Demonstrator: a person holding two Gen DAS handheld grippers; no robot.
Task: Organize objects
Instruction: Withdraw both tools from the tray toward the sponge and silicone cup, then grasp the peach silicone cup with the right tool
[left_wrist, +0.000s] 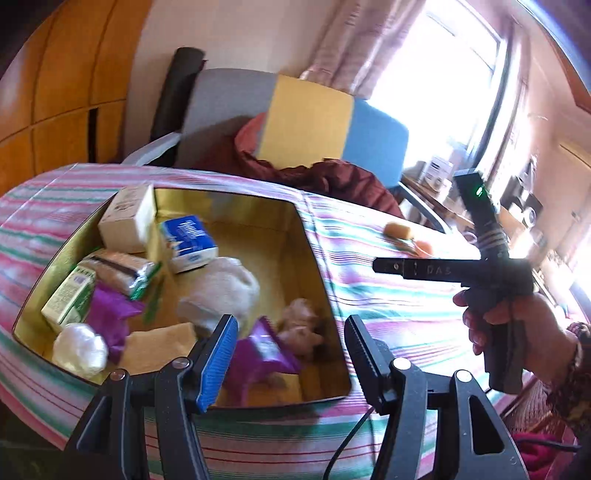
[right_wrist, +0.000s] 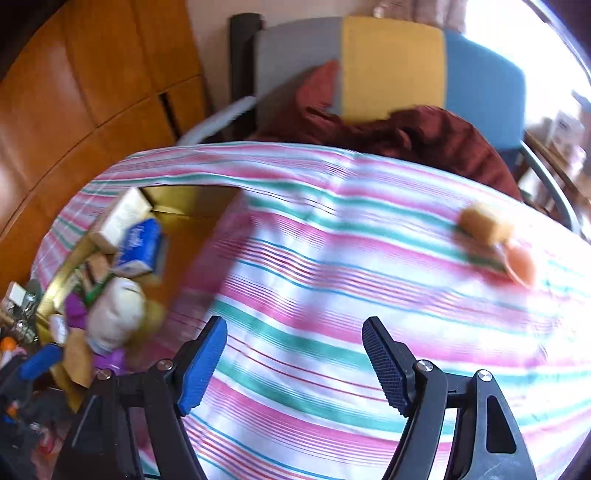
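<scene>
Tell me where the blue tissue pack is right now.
The blue tissue pack sits inside the gold box, in its far left part in the left wrist view, between the cream carton and the white fluffy bundle.

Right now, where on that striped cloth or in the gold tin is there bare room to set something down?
The striped cloth is bare between the gold tin and the small tan and orange items near its far right edge. Inside the tin, the far right corner shows bare floor; its left side is crowded with boxes and packets.
</scene>
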